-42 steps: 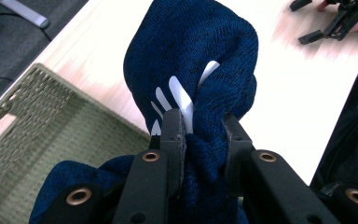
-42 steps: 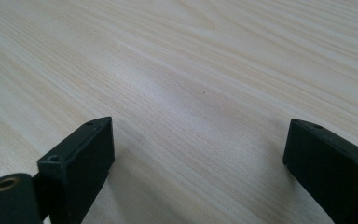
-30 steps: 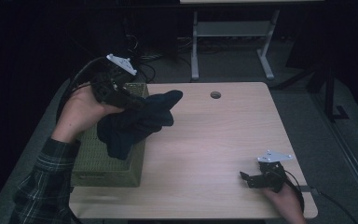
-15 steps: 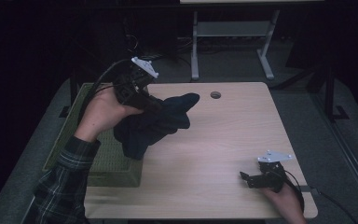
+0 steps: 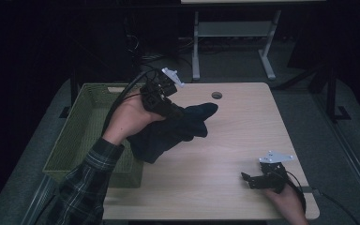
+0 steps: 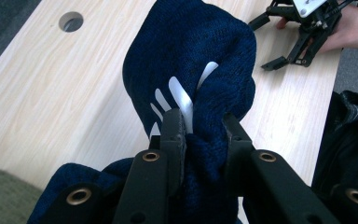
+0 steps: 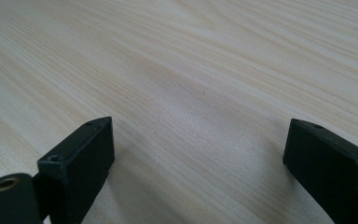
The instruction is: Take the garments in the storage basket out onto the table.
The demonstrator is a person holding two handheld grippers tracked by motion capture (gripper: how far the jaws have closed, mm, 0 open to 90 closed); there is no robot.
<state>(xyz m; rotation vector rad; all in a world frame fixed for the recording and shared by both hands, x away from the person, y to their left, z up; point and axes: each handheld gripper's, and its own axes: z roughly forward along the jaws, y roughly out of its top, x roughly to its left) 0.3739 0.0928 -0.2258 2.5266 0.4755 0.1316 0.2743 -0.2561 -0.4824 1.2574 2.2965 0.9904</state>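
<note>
Jaws: left gripper clamps navy garment | right gripper spread, empty | garment's lower folds seemingly hidden

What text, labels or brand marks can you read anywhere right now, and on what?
None can be read: no words or numbers stand anywhere.
The dark blue knit garment held in the left gripper bears white stripe marks, a pattern and not letters.
The right gripper, green basket and table carry no lettering.

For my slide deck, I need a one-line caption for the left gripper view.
Left claw clamps a bunched dark blue knit garment above the light wood table.
</note>
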